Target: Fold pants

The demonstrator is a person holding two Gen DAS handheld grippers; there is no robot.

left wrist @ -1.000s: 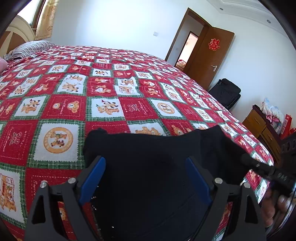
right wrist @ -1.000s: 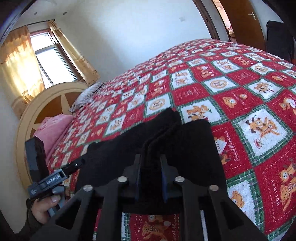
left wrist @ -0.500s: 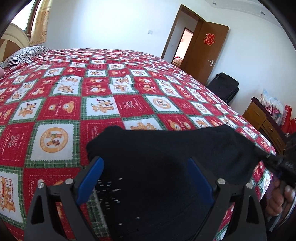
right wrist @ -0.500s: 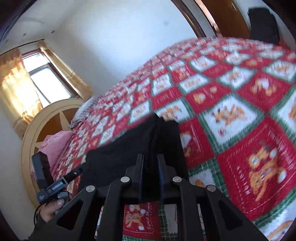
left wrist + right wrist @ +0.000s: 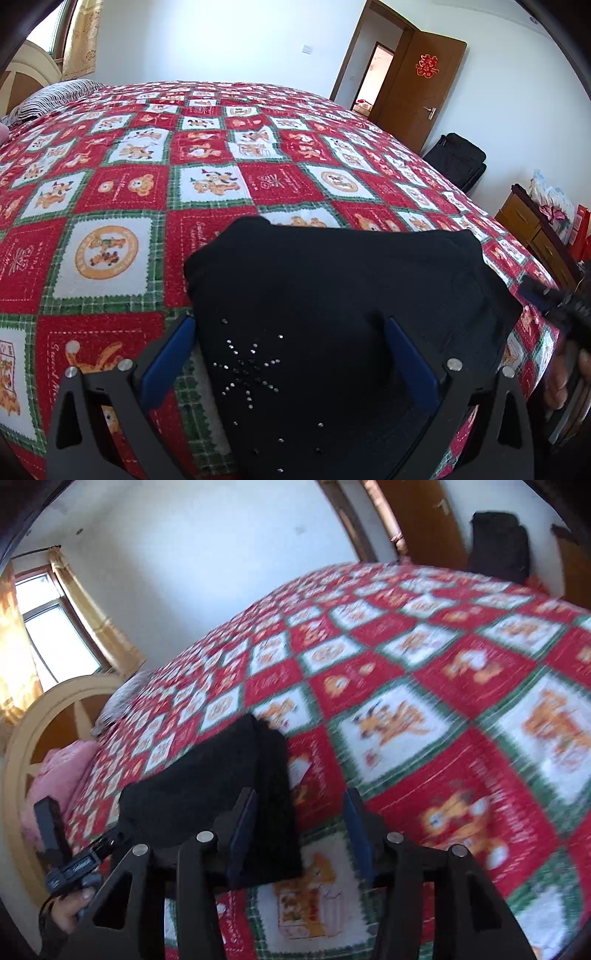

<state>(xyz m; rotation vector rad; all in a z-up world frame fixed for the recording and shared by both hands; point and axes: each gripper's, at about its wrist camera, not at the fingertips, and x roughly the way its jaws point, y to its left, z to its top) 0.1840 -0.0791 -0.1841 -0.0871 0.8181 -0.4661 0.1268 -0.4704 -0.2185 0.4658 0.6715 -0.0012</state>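
The black pants (image 5: 332, 295) lie folded in a compact stack near the front edge of the bed, with a starburst of small studs facing up. My left gripper (image 5: 291, 354) is open above them, its blue pads wide apart on either side of the cloth. In the right wrist view the pants (image 5: 221, 786) lie to the left. My right gripper (image 5: 299, 830) is open; its left pad is at the stack's right edge and its right pad is over the bedspread. The right gripper also shows at the left wrist view's right edge (image 5: 554, 306).
The bed carries a red, white and green checked bedspread with bear pictures (image 5: 147, 184). A striped pillow (image 5: 55, 96) and a rounded headboard (image 5: 44, 720) are at its head. A brown door (image 5: 417, 81), a black bag (image 5: 458, 162) and a wooden cabinet (image 5: 535, 229) stand at the right.
My right gripper was shut on the pants' edge and has opened and let go. The view has swung right. The pants have settled flat under my open left gripper.
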